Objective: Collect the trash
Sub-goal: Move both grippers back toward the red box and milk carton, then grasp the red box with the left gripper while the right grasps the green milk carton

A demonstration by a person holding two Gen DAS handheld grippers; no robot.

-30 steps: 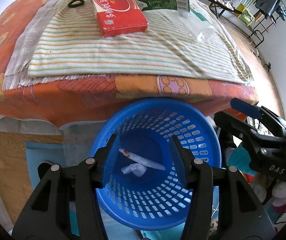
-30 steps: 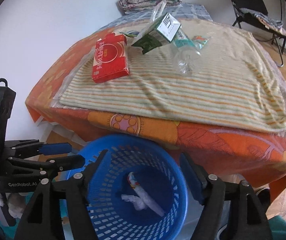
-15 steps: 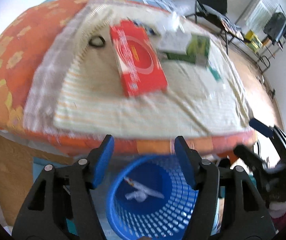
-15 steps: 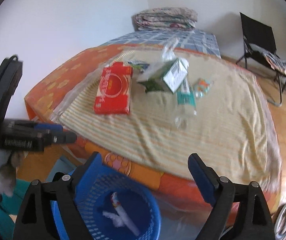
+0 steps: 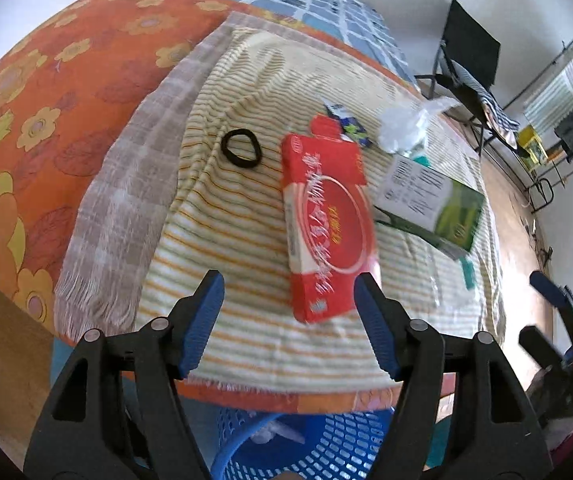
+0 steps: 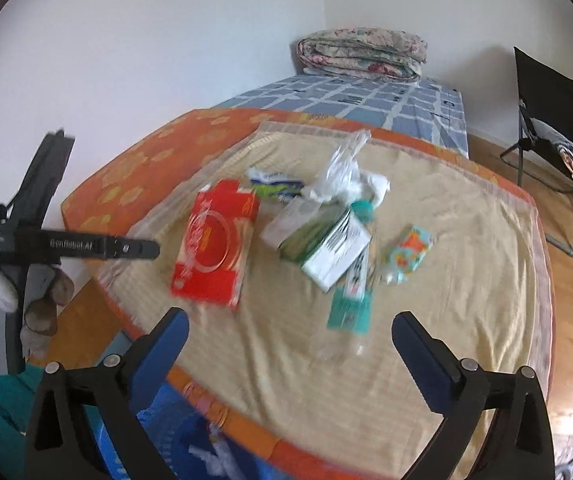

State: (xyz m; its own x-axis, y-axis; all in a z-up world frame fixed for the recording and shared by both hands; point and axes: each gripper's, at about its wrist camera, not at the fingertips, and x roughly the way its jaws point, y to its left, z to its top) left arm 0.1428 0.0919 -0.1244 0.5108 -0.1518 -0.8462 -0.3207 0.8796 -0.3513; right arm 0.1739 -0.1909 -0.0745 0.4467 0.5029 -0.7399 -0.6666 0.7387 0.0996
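Trash lies on a striped towel (image 5: 246, 216) on the bed. A red box (image 5: 326, 224) (image 6: 214, 244) lies nearest, with a green and white carton (image 5: 434, 204) (image 6: 322, 240), a clear plastic bottle with teal label (image 6: 352, 296), a crumpled clear bag (image 6: 342, 172), a small colourful wrapper (image 6: 408, 252) and a blue-green packet (image 6: 274, 186) behind. A blue basket (image 5: 318, 444) (image 6: 174, 440) with white paper scraps stands below the bed edge. My left gripper (image 5: 288, 308) is open and empty above the towel's near edge. My right gripper (image 6: 286, 344) is open and empty.
A black hair tie (image 5: 241, 148) lies on the towel. A folded quilt (image 6: 362, 54) sits at the bed's far end. A black folding chair (image 6: 550, 120) stands on the wooden floor at the right. The left gripper's body (image 6: 46, 244) shows in the right wrist view.
Both grippers have risen from over the blue basket and moved forward over the bed. The basket has dropped to the bottom edge of both views. Both stay open and empty.
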